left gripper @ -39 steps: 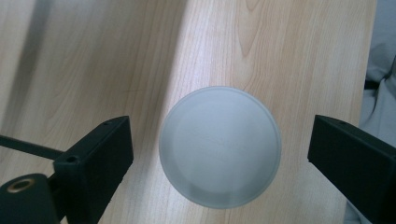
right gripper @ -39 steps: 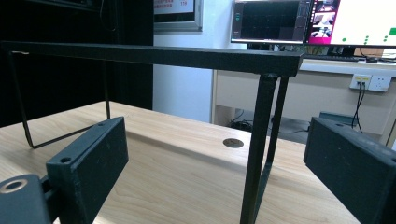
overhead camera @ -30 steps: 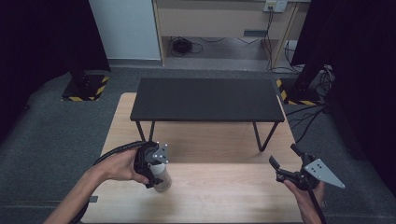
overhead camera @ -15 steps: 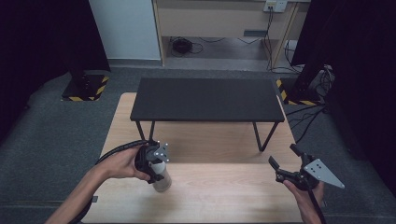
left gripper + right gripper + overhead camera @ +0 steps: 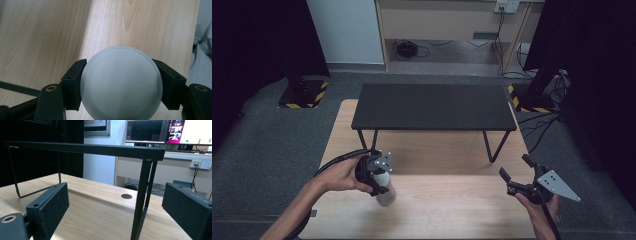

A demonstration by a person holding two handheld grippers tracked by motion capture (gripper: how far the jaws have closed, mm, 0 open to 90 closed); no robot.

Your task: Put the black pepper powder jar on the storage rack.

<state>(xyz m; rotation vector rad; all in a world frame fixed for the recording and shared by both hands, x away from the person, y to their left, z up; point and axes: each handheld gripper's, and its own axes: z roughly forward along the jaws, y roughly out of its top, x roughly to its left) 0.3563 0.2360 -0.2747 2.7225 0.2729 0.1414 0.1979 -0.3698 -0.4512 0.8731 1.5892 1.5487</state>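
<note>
Left gripper (image 5: 379, 181), at the near left of the wooden tabletop (image 5: 452, 210), points downward and is closed on a pale, frosted bottle (image 5: 385, 189) that stands upright on the tabletop. In the left gripper view, the round top of the bottle (image 5: 121, 83) sits between the two black jaws, each pressing against its side, with the wood grain of the tabletop (image 5: 50, 37) below it. A black cable (image 5: 337, 161) loops back from this gripper along the person's left forearm.

Right gripper (image 5: 518, 176), at the near right edge of the tabletop, is held above the surface with its jaws spread wide and nothing between them; its grey three-cornered plate (image 5: 557, 184) faces up. The right gripper view looks between the parted jaws toward the black shelf (image 5: 85, 148) and its thin metal leg (image 5: 140, 202).

Farther back, the black shelf (image 5: 434, 106) stands on the far half of the tabletop, well apart from the bottle. Beyond the tabletop lies grey carpet (image 5: 277, 135) and a pale cabinet (image 5: 447, 22).
</note>
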